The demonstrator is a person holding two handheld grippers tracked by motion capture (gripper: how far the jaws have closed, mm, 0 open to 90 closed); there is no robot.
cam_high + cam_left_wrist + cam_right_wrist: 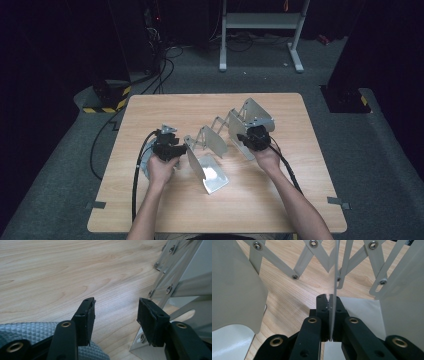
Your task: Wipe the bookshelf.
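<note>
- High view: an expandable metal file rack (220, 145), with upright plates joined by scissor links, is seen stretched across the middle of the wooden surface (150, 210). The right tongs (248, 138) are placed at a plate near its far right end; the left tongs (176, 150) are held just beside its near left end plate (210, 172), above a grey textured object (142, 167).
- Left gripper view: the left tongs (116, 312) are found part open and empty. The end plate (180, 285) stands just to their right, not yet between the fingers.
- Right gripper view: the right tongs (329, 302) are found clamped on the thin edge of one divider plate (334, 270); the scissor links (299, 265) are seen beyond.
- Judgement: one end is taken as secured and the second grip as pending. The next move is judged to call for the left tongs to be shifted onto the end plate and closed, so the rack can be widened or collapsed.
</note>
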